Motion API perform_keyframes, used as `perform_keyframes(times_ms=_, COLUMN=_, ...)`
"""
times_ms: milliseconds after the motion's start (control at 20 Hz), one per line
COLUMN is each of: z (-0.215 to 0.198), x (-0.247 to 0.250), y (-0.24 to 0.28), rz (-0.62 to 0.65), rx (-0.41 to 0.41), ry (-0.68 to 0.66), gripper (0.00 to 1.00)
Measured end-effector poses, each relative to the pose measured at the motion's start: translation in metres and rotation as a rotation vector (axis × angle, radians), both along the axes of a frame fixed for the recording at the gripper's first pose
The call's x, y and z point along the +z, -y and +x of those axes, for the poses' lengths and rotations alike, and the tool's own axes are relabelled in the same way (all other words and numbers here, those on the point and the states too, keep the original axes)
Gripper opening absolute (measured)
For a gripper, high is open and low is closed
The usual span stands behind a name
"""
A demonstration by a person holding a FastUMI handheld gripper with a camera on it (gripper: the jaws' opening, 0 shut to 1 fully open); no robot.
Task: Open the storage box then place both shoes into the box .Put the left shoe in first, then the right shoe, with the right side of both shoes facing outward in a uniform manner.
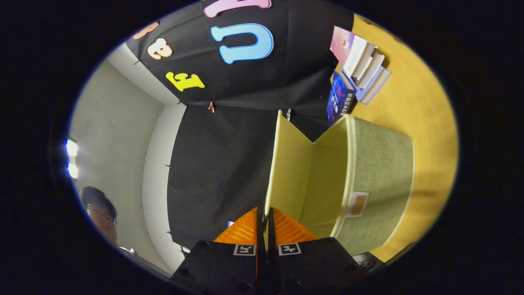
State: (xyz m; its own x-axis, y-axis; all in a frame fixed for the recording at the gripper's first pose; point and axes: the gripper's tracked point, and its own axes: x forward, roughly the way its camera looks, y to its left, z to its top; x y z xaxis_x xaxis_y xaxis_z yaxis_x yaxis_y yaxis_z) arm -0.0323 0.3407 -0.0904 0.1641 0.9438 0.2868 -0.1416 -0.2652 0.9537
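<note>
One thing matters here: the lid flap of the storage box runs straight out from between the gripper fingers, edge-on, with its long side heading away from the gripper toward the booth wall. The fingers look nearly closed with the flap's near edge pinched between them, so I'd say the gripper has hold of the lid and is swinging it open. The camera is rolled over sideways, so the table sits off to one side of the box instead of under it.

The box itself is green fabric with a pale lining, and its open inside shows just beyond the flap, on the table side of the fingers. It has a small label patch on its outer wall. I can't spot any shoes from here, so my guess is we're on the opening step and both shoes are yet to go in.

Past the box, a stack of books lies on the table near the wall. A person's head is off on the far side from the box.
</note>
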Motion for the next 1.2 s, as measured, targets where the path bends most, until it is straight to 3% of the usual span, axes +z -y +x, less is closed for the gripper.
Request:
perform_keyframes(times_ms=500, z=0.007, x=0.082, y=-0.106, rz=-0.079, rx=-0.007, ry=0.108, gripper=0.07)
perform_keyframes(times_ms=900, z=-0.009, x=0.083, y=-0.194, rz=-0.161, rx=0.046, ry=0.117, gripper=0.11)
perform_keyframes(times_ms=1000, z=-0.013, x=0.078, y=-0.203, rz=-0.186, rx=0.055, ry=0.116, gripper=0.18)
perform_keyframes(times_ms=1200, z=-0.01, x=0.061, y=-0.207, rz=-0.234, rx=0.055, ry=0.113, gripper=0.54)
